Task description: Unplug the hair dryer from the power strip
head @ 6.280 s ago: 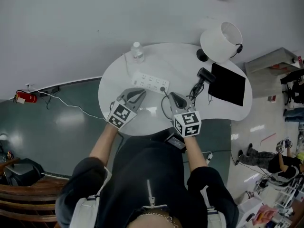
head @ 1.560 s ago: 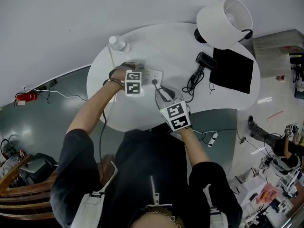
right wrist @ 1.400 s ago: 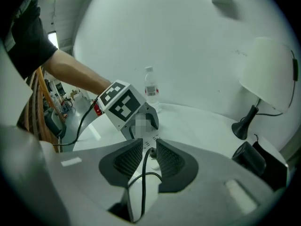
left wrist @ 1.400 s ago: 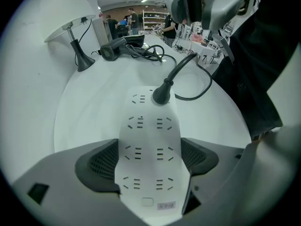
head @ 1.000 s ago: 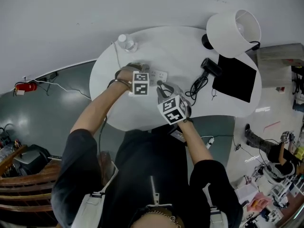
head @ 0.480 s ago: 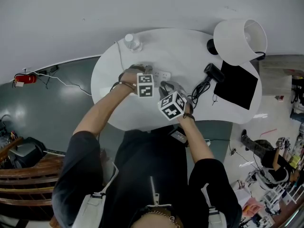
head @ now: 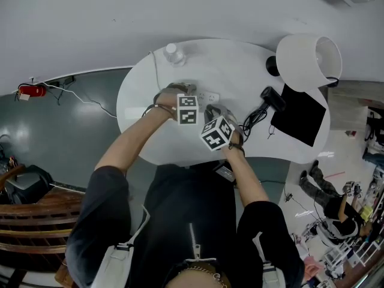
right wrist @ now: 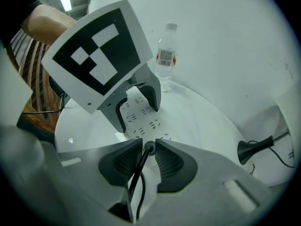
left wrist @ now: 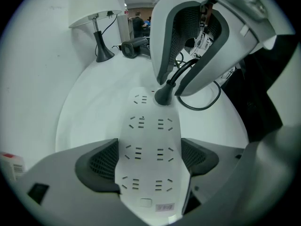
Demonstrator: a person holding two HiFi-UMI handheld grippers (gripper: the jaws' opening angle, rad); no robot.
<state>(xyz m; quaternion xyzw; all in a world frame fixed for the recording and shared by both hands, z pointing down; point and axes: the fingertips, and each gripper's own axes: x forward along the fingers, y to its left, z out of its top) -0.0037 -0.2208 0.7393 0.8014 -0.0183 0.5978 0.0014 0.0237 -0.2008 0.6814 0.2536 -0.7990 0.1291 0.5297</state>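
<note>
Our left tongs (left wrist: 149, 161) pin the power strip (left wrist: 148, 126) while our right tongs (right wrist: 149, 152) pinch the plug (left wrist: 163, 96); we should pull straight out.

Your left gripper (left wrist: 148, 161): arm reaching forward, jaws clamped on power strip (left wrist: 149, 131) sides. Right gripper (right wrist: 148, 152): jaws pinching plug (left wrist: 163, 94). 2 grippers close together.

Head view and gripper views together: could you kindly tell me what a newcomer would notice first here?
The left gripper clamps the white power strip across its width, while the right gripper pinches the black plug seated at the strip's far end. Toward the round table's right edge are a large white lamp and the black hair dryer.
</note>
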